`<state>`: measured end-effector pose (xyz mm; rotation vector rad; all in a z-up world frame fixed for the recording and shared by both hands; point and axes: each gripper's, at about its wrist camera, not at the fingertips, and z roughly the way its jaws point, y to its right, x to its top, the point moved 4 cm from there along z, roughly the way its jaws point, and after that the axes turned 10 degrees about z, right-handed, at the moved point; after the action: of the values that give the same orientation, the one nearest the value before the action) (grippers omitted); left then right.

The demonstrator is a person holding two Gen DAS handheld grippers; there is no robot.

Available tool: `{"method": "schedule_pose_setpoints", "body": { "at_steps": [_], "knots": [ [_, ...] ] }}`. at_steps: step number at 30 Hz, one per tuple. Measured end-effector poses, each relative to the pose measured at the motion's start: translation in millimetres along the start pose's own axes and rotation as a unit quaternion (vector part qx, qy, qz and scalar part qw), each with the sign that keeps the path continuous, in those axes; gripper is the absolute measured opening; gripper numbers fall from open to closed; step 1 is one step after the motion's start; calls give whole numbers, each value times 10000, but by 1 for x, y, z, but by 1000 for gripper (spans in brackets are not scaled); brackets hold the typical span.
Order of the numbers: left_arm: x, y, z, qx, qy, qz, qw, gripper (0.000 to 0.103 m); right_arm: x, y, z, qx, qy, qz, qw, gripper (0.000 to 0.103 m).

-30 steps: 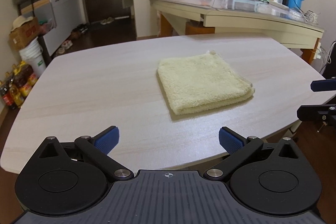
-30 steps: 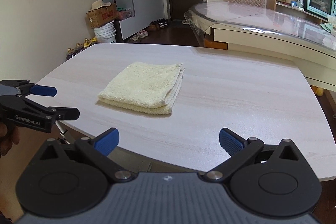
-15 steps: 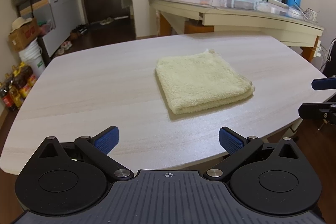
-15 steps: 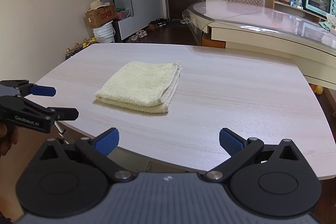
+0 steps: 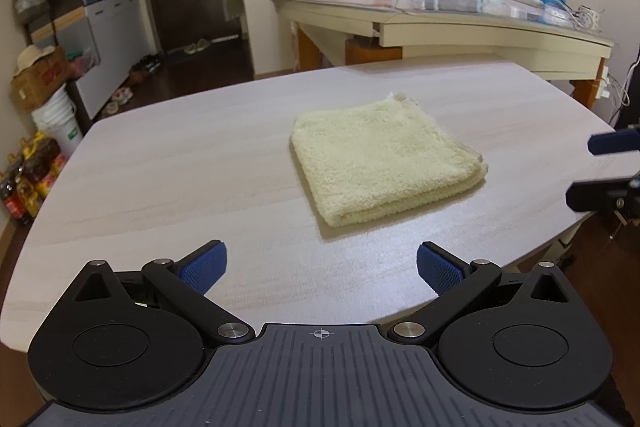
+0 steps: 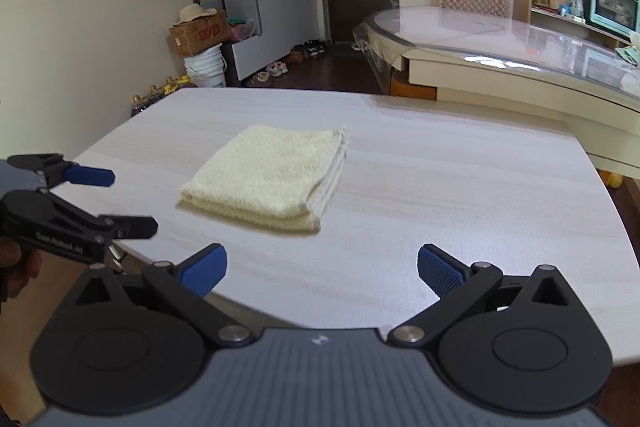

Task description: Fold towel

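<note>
Left wrist view looks across a pale wood-grain bench (image 5: 160, 179) at a cream towel (image 5: 380, 159) lying folded into a thick square near the middle, its stacked layers showing along the near and right edges. The left claw (image 5: 320, 265) hangs above the near edge of the bench with its blue pads (image 5: 202, 267) spread wide apart and nothing between them, well short of the towel. At the far right of this view the right claw (image 5: 592, 167) shows past the bench's edge, its two fingers also apart. From the right wrist view the towel (image 6: 268, 175) lies flat with its folded layers facing right, and the right claw (image 6: 322, 269) sits over the near rim of the bench (image 6: 480, 195), gaping and empty. The left claw (image 6: 120, 201) appears at the left there, held by a hand (image 6: 16, 267), likewise spread and clear of the towel.
</note>
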<state>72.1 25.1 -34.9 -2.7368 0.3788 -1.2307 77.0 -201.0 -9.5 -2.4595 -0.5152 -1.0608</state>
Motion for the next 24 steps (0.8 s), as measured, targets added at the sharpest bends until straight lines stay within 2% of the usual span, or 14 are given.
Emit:
{"method": "schedule_pose_setpoints", "body": {
  "at_steps": [5,7,11,15,18,24],
  "knots": [
    [6,-10,8,28,31,69,10000,103,22,-4,17,295,87,-91,9995,98],
    [9,-16,12,56,28,104,9999,103,35,-5,29,394,117,-136,9991,87],
    [13,-29,19,114,28,123,9999,103,57,-4,58,530,45,-158,9985,73],
    [15,-45,27,187,13,20,9998,103,74,-4,95,621,-151,-189,9978,51],
    [15,-52,32,183,-8,-38,9998,103,82,-2,123,615,-315,-162,9975,47],
    [15,-58,38,176,-7,8,9998,103,84,4,153,456,-525,-113,9975,47]
  ]
}}
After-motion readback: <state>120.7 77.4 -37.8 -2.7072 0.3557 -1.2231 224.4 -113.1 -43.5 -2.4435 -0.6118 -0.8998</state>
